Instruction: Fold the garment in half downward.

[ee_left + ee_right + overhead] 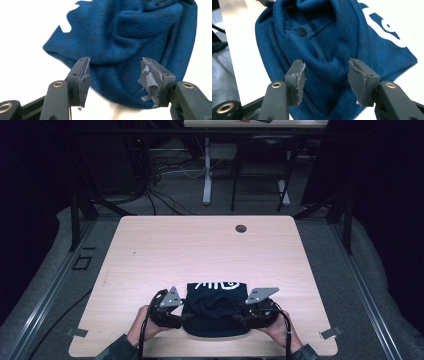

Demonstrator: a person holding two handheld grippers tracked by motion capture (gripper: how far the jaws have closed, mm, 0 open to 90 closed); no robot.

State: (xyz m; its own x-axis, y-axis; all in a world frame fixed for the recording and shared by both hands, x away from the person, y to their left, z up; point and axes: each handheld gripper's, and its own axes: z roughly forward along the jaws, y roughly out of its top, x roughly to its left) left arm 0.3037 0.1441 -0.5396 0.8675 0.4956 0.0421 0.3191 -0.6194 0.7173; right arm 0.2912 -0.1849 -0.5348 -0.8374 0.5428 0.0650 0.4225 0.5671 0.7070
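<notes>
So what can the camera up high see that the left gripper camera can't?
High view alone: the whole table with its round hole, both hands, the right gripper and the white print on the cloth. Left gripper view alone: its open jaws up close, one pad torn and ragged, and the knit weave. Both: the folded blue cloth on the table.

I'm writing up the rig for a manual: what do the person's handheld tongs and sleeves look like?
Both tongs, the left gripper and right gripper, are black, each topped by a grey three-cornered plate and trailing a black cable. Their two jaws are black bars with brass-coloured rivets, faced with grey pads that are frayed and peeling on the left one. The sleeves look dark green.
</notes>
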